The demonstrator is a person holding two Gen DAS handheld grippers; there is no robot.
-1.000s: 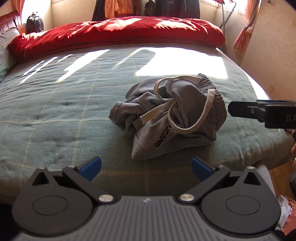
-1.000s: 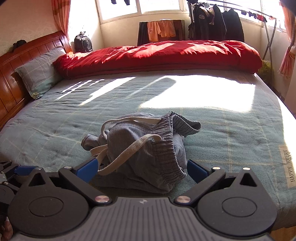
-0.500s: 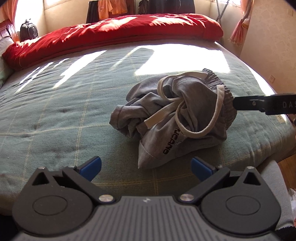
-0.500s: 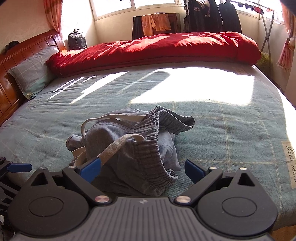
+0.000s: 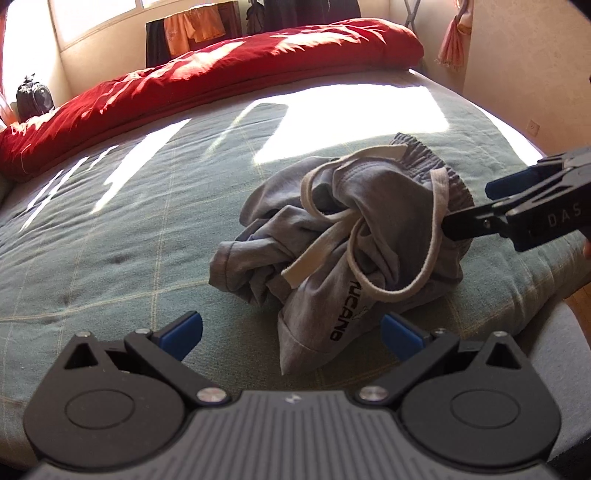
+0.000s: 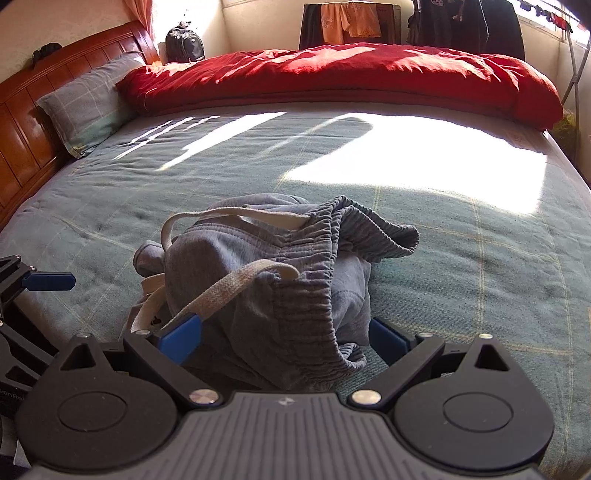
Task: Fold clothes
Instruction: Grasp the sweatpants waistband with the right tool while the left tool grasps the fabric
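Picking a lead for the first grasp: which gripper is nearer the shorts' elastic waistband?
Right. The right gripper is open with the waistband bunched between its fingers. The left gripper is open at the opposite side, by the printed hem.

Bedroom in home. Large bed (image 6: pixel 461 266) with green checked cover, red duvet (image 6: pixel 332 77) bunched along far side, pillow (image 6: pixel 85 103) against wooden headboard (image 6: pixel 44 99). Backpack (image 6: pixel 184 42) in corner, clothes (image 6: pixel 351 22) hanging below sunlit window, orange curtain (image 5: pixel 452 40) by wall.
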